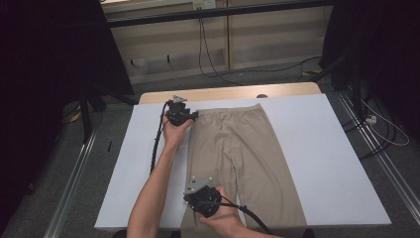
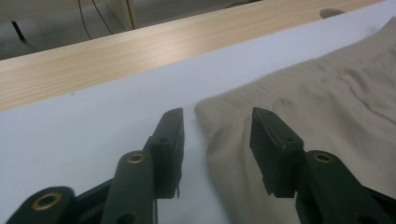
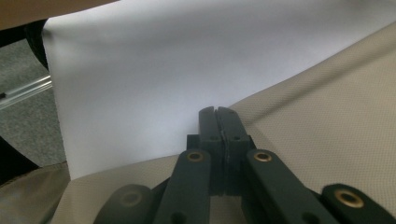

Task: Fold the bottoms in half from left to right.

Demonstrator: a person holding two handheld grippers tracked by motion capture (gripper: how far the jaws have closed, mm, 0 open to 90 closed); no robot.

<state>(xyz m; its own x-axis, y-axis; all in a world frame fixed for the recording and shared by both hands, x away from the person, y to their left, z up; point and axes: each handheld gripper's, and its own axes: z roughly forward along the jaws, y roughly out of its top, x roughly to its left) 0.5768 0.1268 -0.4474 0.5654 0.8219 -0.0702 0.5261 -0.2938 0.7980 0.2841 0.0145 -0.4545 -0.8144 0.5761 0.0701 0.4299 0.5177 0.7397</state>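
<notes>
On the white table (image 1: 322, 148) lie tan trousers (image 1: 242, 148), waistband at the far end. The left gripper (image 2: 217, 128) straddles the waistband's left corner, jaws wide open and empty. The right gripper (image 3: 217, 116), jaws closed, pinches the trousers' left edge. Closing short would miss the corner. Bare table flanks the trousers.

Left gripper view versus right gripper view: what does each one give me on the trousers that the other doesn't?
The left gripper view alone shows the left gripper open, its fingers either side of the waistband corner, with the wooden table edge beyond. The right gripper view alone shows the right gripper shut at the edge of a trouser leg, though whether it pinches fabric is unclear, with grey floor past the table's corner. Both show the beige trousers lying on the white table cover.
</notes>
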